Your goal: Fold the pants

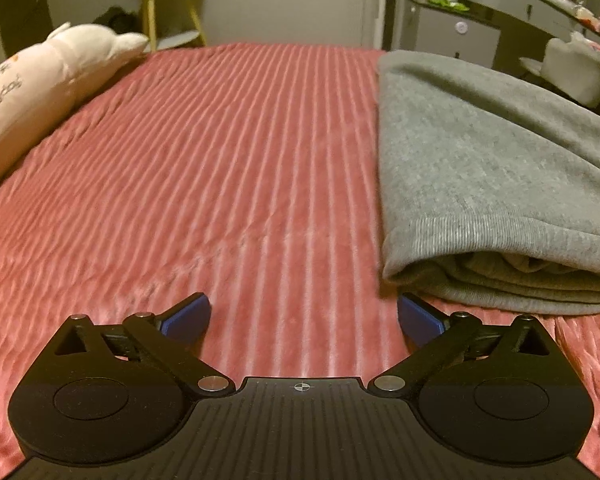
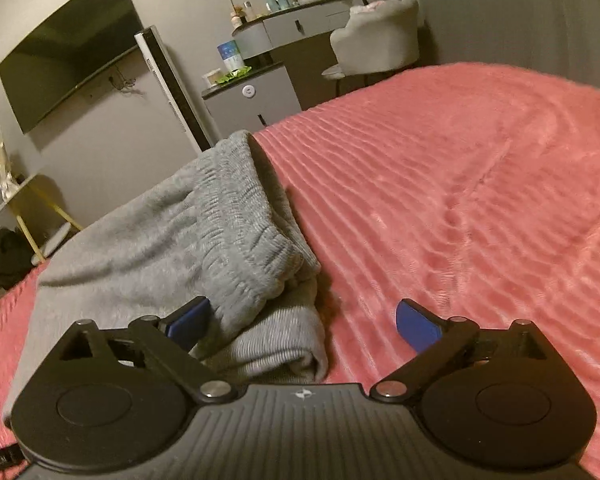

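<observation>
Grey pants (image 1: 496, 184) lie folded at right of frame; we judge the left gripper (image 1: 304, 320) and right gripper (image 2: 304, 322), both spread and empty, released them.

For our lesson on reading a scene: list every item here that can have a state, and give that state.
Grey knitted sweatpants: folded, layers stacked, lying on the bed.
Pink ribbed bedspread: spread out, lightly rippled.
Left gripper: open, holding nothing.
Right gripper: open, holding nothing.
Wall-mounted television: screen dark.
</observation>
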The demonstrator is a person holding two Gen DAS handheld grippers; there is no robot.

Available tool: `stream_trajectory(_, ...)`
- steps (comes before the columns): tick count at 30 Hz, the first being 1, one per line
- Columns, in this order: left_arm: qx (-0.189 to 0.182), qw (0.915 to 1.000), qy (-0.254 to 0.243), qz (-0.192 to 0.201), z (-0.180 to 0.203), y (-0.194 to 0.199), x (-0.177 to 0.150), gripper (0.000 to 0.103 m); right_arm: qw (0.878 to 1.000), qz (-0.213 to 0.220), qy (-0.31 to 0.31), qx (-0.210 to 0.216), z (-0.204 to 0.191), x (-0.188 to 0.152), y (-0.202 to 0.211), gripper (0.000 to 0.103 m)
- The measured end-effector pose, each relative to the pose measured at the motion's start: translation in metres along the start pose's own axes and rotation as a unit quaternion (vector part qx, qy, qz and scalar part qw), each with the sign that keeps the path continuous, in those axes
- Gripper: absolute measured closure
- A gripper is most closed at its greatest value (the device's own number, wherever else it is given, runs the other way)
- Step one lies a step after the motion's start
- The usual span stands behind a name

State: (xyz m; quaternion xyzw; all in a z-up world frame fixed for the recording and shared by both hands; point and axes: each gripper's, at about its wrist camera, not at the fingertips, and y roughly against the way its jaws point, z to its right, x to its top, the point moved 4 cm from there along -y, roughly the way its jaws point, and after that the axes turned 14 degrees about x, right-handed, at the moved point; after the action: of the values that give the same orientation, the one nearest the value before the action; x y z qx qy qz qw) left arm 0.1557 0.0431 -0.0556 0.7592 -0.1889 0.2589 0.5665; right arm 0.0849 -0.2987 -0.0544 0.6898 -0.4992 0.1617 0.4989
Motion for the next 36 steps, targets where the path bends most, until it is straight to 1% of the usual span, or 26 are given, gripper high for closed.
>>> stream_trajectory(2, -0.003, 1.0, 0.003, 0.0, -0.003, 0.009, 0.001, 0.0, 0.999, -0.007, 0.03, -0.027, -0.01, -0.005, 0.011, 0.004)
stream_trajectory(3, -0.009, 0.9999, 0.003, 0.01, -0.002, 0.015, 0.002, 0.0, 0.998, -0.018, 0.03, -0.046, -0.012, -0.01, 0.015, 0.004)
stream_trajectory(4, -0.011, 0.9997, 0.0, 0.022, -0.001, 0.021, 0.002, 0.0, 0.998, -0.025, 0.013, -0.052, -0.012, -0.013, 0.019, 0.004)
stream_trajectory(5, -0.008, 0.9994, -0.008, 0.034, 0.0, 0.027, 0.003, 0.0, 0.999, -0.029, -0.013, -0.037, -0.012, -0.015, 0.026, 0.004)
stream_trajectory(6, 0.0, 0.9987, -0.017, 0.049, 0.003, 0.03, 0.003, 0.0, 0.999, -0.024, -0.029, -0.014, -0.014, -0.015, 0.033, 0.004)
stream_trajectory(7, 0.009, 0.9979, -0.025, 0.059, 0.006, 0.031, 0.004, 0.0, 0.999, -0.014, -0.038, 0.006, -0.017, -0.015, 0.042, 0.004)
stream_trajectory(8, 0.016, 0.9973, -0.033, 0.063, 0.008, 0.029, 0.004, 0.0, 0.999, -0.003, -0.041, 0.015, -0.02, -0.015, 0.051, 0.004)
stream_trajectory(10, 0.025, 0.9975, -0.036, 0.056, 0.01, 0.024, 0.004, 0.0, 0.999, 0.005, -0.033, 0.019, -0.024, -0.017, 0.062, 0.004)
stream_trajectory(11, 0.024, 0.9978, -0.032, 0.052, 0.01, 0.023, 0.004, 0.0, 0.999, 0.008, -0.033, 0.014, -0.025, -0.019, 0.068, 0.004)
stream_trajectory(12, 0.017, 0.9982, -0.024, 0.052, 0.008, 0.023, 0.006, 0.0, 0.999, 0.013, -0.038, 0.008, -0.023, -0.017, 0.07, 0.004)
stream_trajectory(14, 0.003, 0.9984, -0.011, 0.055, 0.009, 0.026, 0.009, 0.0, 0.998, 0.02, -0.052, 0.01, -0.021, -0.018, 0.077, 0.004)
stream_trajectory(16, -0.009, 0.9984, -0.009, 0.056, 0.013, 0.028, 0.01, 0.0, 0.998, 0.026, -0.051, 0.007, -0.022, -0.014, 0.079, 0.004)
stream_trajectory(18, -0.013, 0.9982, -0.021, 0.055, 0.021, 0.028, 0.011, 0.0, 0.999, 0.03, -0.029, 0.011, -0.027, -0.014, 0.077, 0.004)
stream_trajectory(20, -0.004, 0.9967, -0.044, 0.069, 0.031, 0.026, 0.011, 0.0, 0.999, 0.04, 0.001, 0.029, -0.04, -0.016, 0.076, 0.004)
stream_trajectory(21, 0.004, 0.9956, -0.053, 0.077, 0.034, 0.025, 0.012, 0.0, 0.999, 0.038, 0.017, 0.031, -0.045, -0.018, 0.076, 0.004)
stream_trajectory(23, 0.021, 0.9937, -0.068, 0.087, 0.037, 0.019, 0.013, 0.0, 0.999, 0.019, 0.04, 0.028, -0.053, -0.02, 0.067, 0.004)
stream_trajectory(25, 0.052, 0.9924, -0.063, 0.092, 0.032, 0.011, 0.015, 0.0, 0.999, -0.009, 0.047, 0.025, -0.056, -0.025, 0.057, 0.004)
stream_trajectory(26, 0.059, 0.9927, -0.051, 0.091, 0.027, 0.011, 0.017, 0.0, 0.998, -0.018, 0.047, 0.023, -0.055, -0.025, 0.053, 0.004)
stream_trajectory(27, 0.051, 0.9942, -0.031, 0.089, 0.02, 0.015, 0.02, 0.0, 0.998, -0.022, 0.044, 0.024, -0.054, -0.026, 0.051, 0.004)
stream_trajectory(29, 0.036, 0.9947, -0.003, 0.096, 0.011, 0.029, 0.022, 0.0, 0.998, -0.022, 0.031, 0.048, -0.051, -0.019, 0.047, 0.005)
stream_trajectory(30, 0.032, 0.9934, 0.002, 0.11, 0.009, 0.038, 0.023, 0.0, 0.998, -0.015, 0.023, 0.057, -0.049, -0.014, 0.046, 0.007)
stream_trajectory(31, 0.026, 0.9909, 0.006, 0.132, 0.007, 0.049, 0.022, 0.0, 0.998, -0.003, 0.013, 0.062, -0.048, -0.009, 0.044, 0.02)
stream_trajectory(32, 0.021, 0.9859, 0.015, 0.165, 0.003, 0.063, 0.021, 0.0, 0.998, 0.006, 0.005, 0.067, -0.048, -0.003, 0.042, 0.038)
stream_trajectory(33, 0.018, 0.9824, 0.023, 0.184, 0.001, 0.072, 0.02, 0.0, 0.997, 0.01, -0.001, 0.071, -0.05, 0.003, 0.038, 0.046)
stream_trajectory(34, 0.011, 0.9781, 0.042, 0.204, -0.003, 0.082, 0.021, 0.0, 0.997, 0.011, -0.004, 0.081, -0.052, 0.007, 0.033, 0.057)
stream_trajectory(36, -0.01, 0.9725, 0.078, 0.219, -0.008, 0.091, 0.028, 0.0, 0.995, 0.012, 0.009, 0.097, -0.06, 0.011, 0.019, 0.059)
